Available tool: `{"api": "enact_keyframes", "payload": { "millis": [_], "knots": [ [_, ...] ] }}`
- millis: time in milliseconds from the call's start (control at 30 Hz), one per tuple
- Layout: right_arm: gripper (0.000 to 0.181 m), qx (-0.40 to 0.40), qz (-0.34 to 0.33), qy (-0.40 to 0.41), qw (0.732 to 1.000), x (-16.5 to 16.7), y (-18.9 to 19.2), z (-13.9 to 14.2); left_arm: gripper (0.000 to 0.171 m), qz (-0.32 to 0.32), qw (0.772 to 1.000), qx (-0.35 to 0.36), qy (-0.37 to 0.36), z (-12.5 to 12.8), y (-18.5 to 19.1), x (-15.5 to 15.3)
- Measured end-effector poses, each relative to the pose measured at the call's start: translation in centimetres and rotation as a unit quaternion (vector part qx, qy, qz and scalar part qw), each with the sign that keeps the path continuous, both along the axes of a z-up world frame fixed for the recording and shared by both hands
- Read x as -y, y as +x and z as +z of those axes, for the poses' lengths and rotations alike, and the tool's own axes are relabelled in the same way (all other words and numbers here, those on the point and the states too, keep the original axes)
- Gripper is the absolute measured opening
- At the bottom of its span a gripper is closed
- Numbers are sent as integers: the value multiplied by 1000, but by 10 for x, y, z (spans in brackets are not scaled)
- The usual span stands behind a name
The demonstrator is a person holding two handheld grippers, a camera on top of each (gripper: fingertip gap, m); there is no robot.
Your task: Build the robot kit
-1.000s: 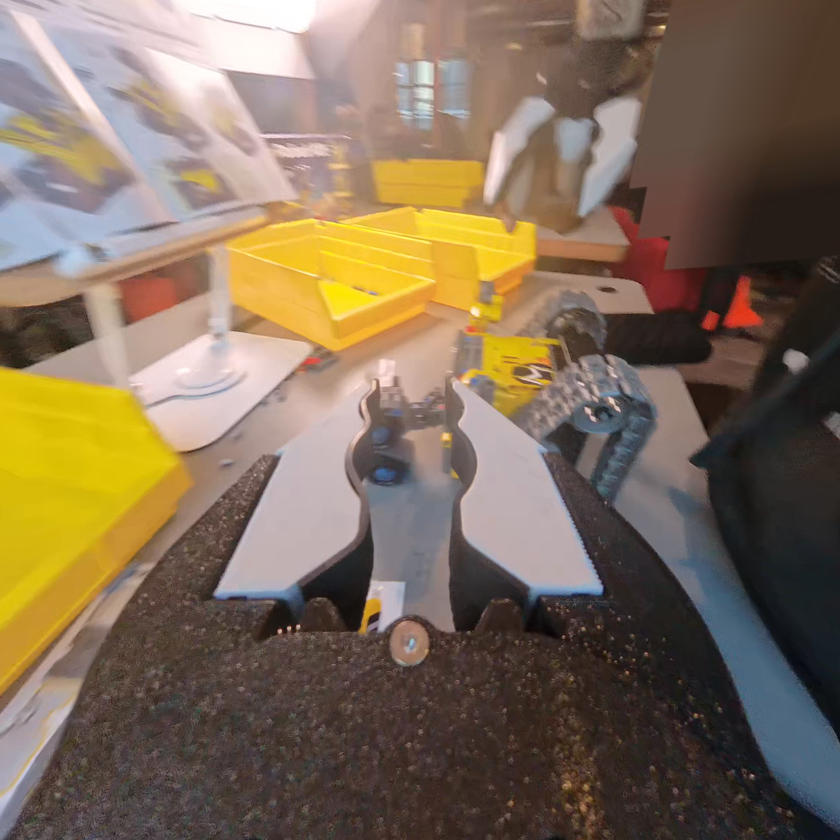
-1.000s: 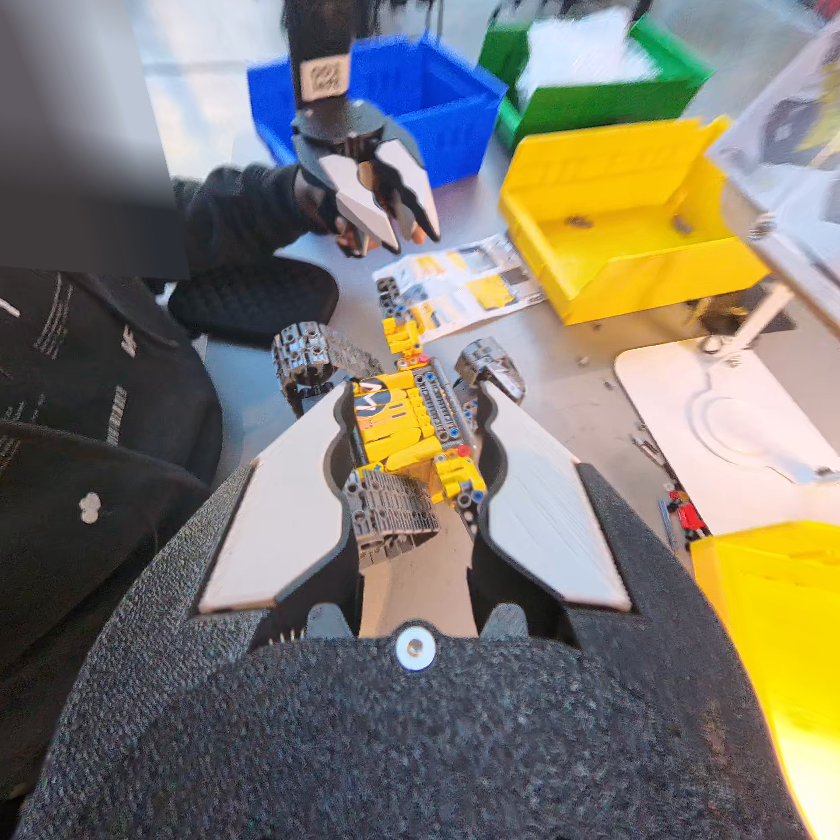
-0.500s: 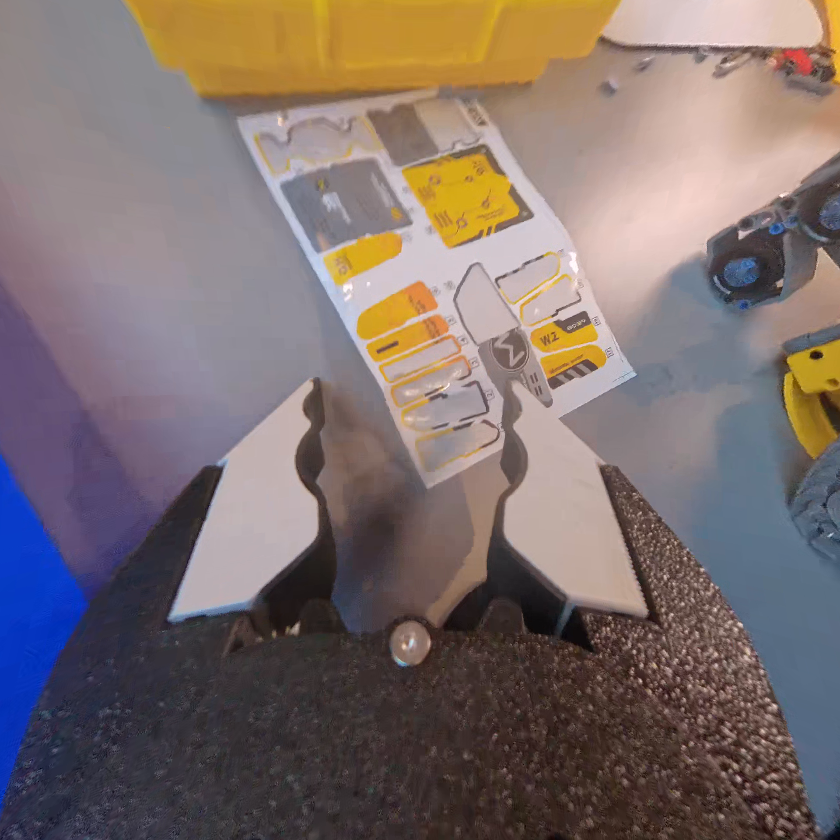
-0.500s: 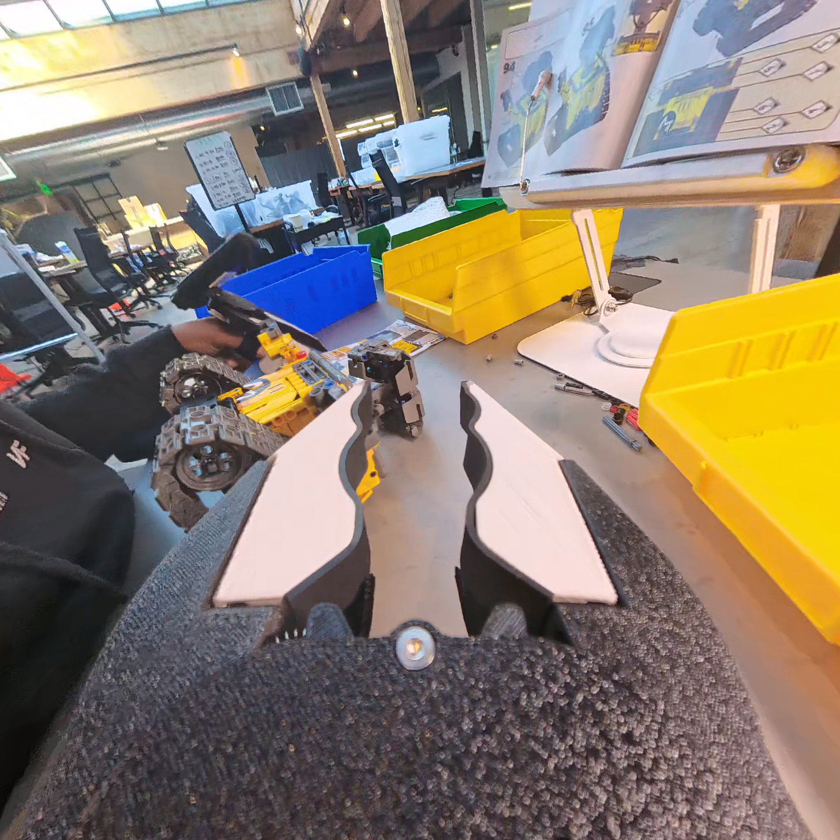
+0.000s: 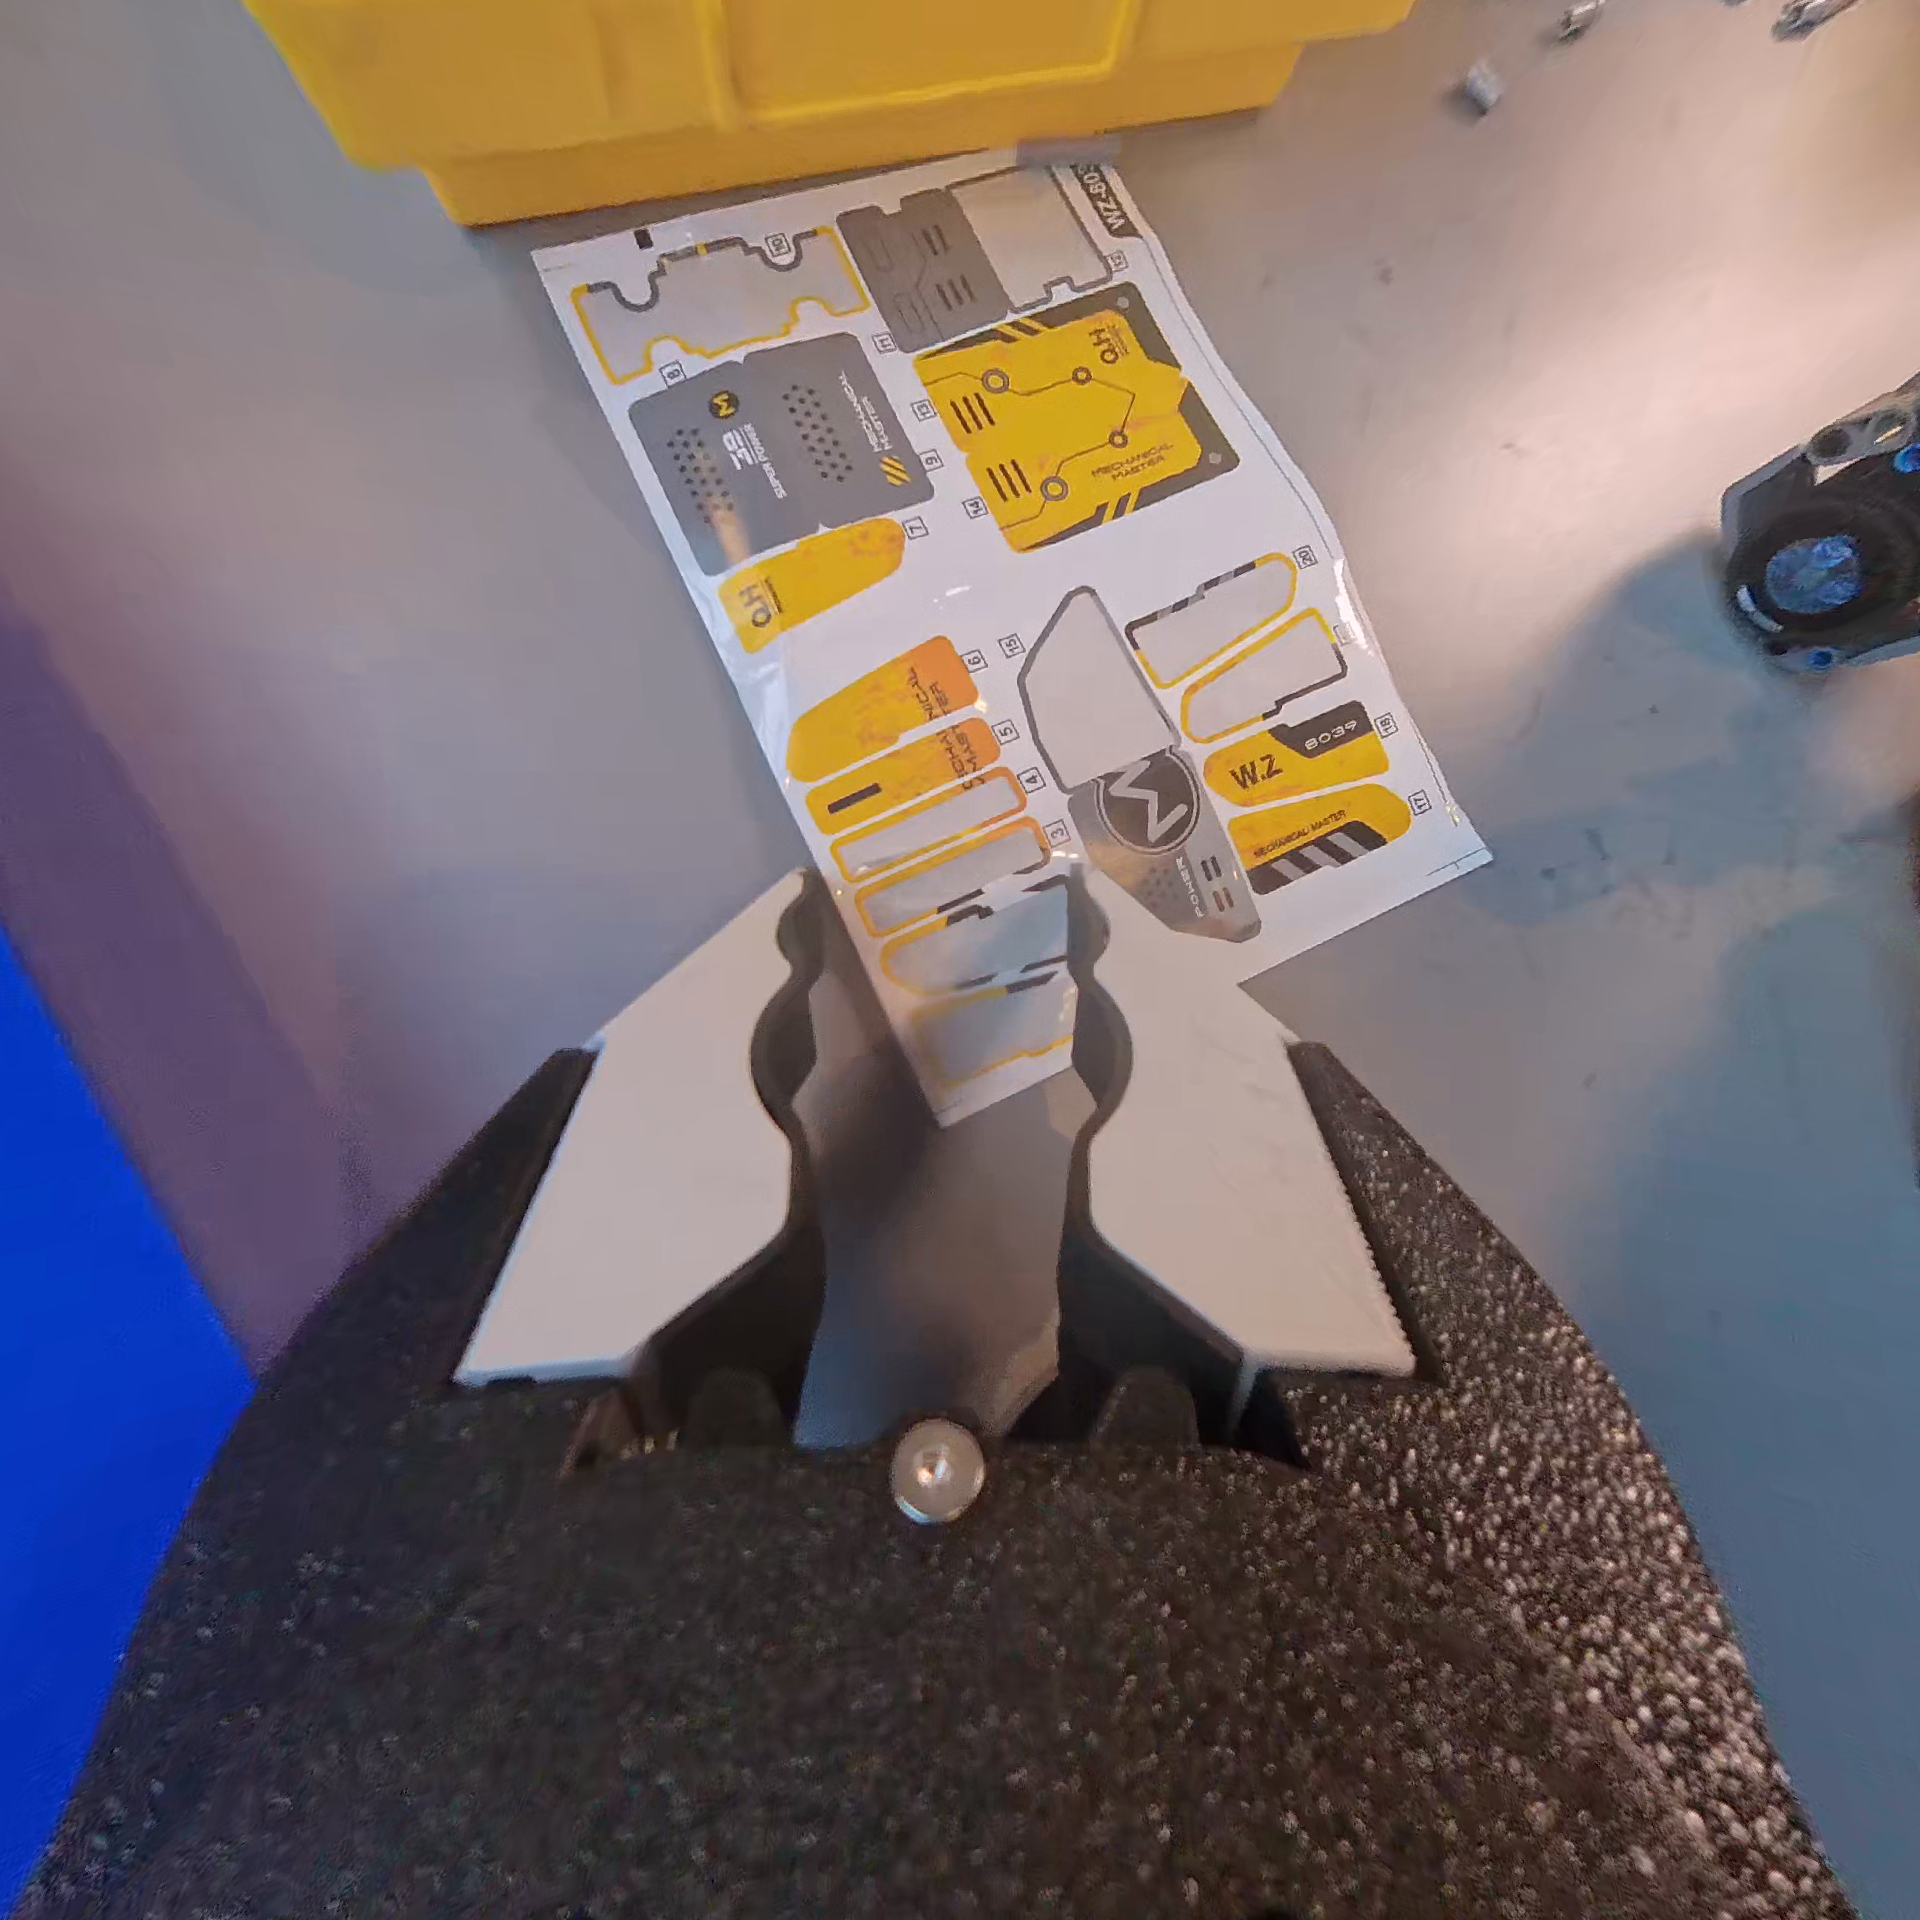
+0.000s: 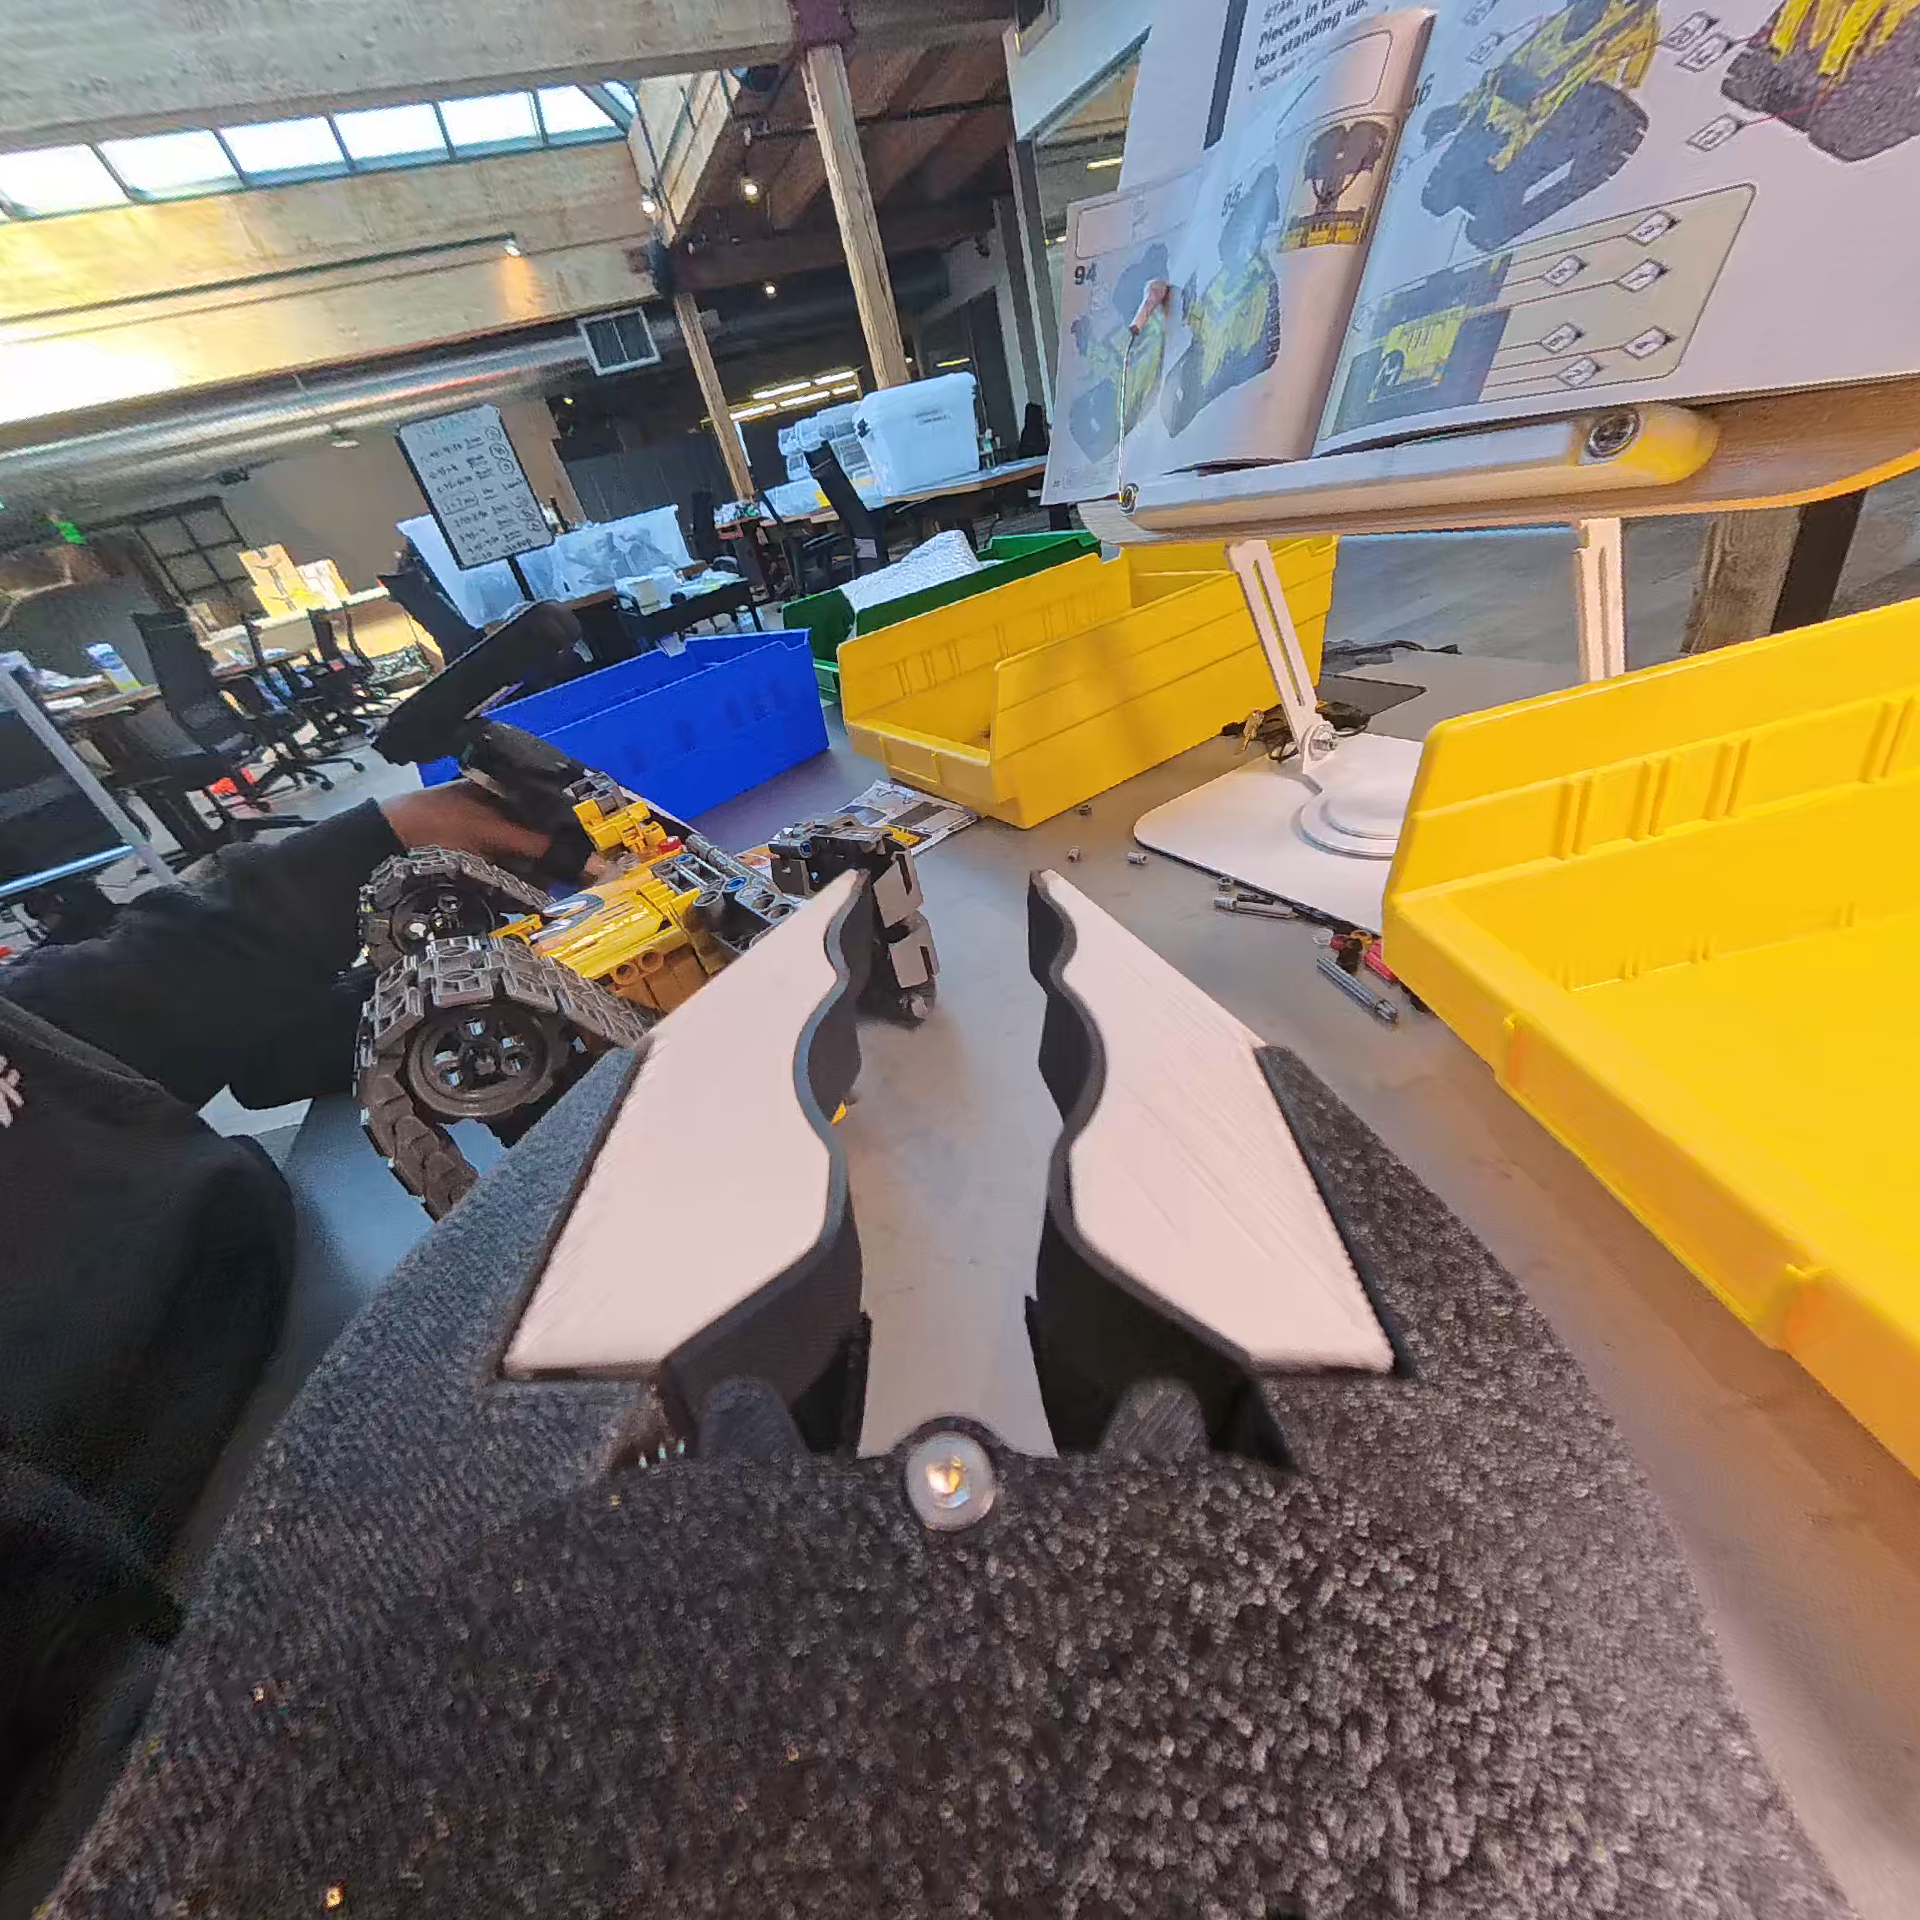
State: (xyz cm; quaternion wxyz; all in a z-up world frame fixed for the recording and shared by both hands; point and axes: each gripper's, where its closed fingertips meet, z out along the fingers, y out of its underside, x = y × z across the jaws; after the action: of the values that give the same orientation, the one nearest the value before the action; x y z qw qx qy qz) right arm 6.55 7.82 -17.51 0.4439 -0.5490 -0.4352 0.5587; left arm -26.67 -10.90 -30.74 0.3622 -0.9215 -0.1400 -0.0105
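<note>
My left gripper (image 5: 940, 894) is open and empty, low over a white sticker sheet (image 5: 997, 582) with yellow and grey decals that lies flat on the grey table. The sheet's near corner lies between the fingers. My right gripper (image 6: 948, 883) is open and empty, low over the table. A small grey block assembly (image 6: 883, 914) stands just beyond its left fingertip. A yellow tracked block vehicle (image 6: 623, 925) sits left of it. The left gripper (image 6: 488, 717) shows there, held by a hand above the sheet (image 6: 904, 810).
A yellow bin (image 5: 831, 83) borders the sheet's far edge, with a blue bin (image 5: 62, 1299) to the left and a grey block piece (image 5: 1829, 561) to the right. The right wrist view shows a near yellow bin (image 6: 1683, 956), an instruction book on a stand (image 6: 1455, 260), loose pins (image 6: 1351, 977) and a dark sleeve (image 6: 208, 935). Tip to tip, the grippers are about 40 cm apart.
The left gripper swung away from the vehicle down to the sticker sheet, then moved in over its corner with the jaws narrower. The right gripper dropped from above the vehicle to low beside it.
</note>
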Motion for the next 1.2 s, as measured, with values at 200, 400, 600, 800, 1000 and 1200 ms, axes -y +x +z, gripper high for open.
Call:
{"api": "enact_keyframes", "payload": {
  "millis": [200, 400, 600, 800, 1000, 1200],
  "knots": [
    [29, 1, 2, -2, 1000, 2, -1, -2, 0, -20, 995, 73, 71, 14, 4, -3],
    [28, 1, -4, -11, 1000, 0, -3, -5, 0, -36, 992, 60, 101, 27, 6, -3],
    [27, -10, 1, -37, 999, 1, -5, -3, 40, -43, 991, 114, 47, 7, 14, 3],
    [26, -8, 1, -34, 999, 2, -4, -4, 31, -48, 992, 107, 34, 5, 17, -5],
    [24, -17, -3, -37, 999, -1, 1, 0, 0, -86, 993, 78, 36, 5, 28, -13],
    [23, -23, -13, -35, 999, -5, 3, 2, 0, -103, 980, 48, 165, 69, 27, -15]
  ]
}}
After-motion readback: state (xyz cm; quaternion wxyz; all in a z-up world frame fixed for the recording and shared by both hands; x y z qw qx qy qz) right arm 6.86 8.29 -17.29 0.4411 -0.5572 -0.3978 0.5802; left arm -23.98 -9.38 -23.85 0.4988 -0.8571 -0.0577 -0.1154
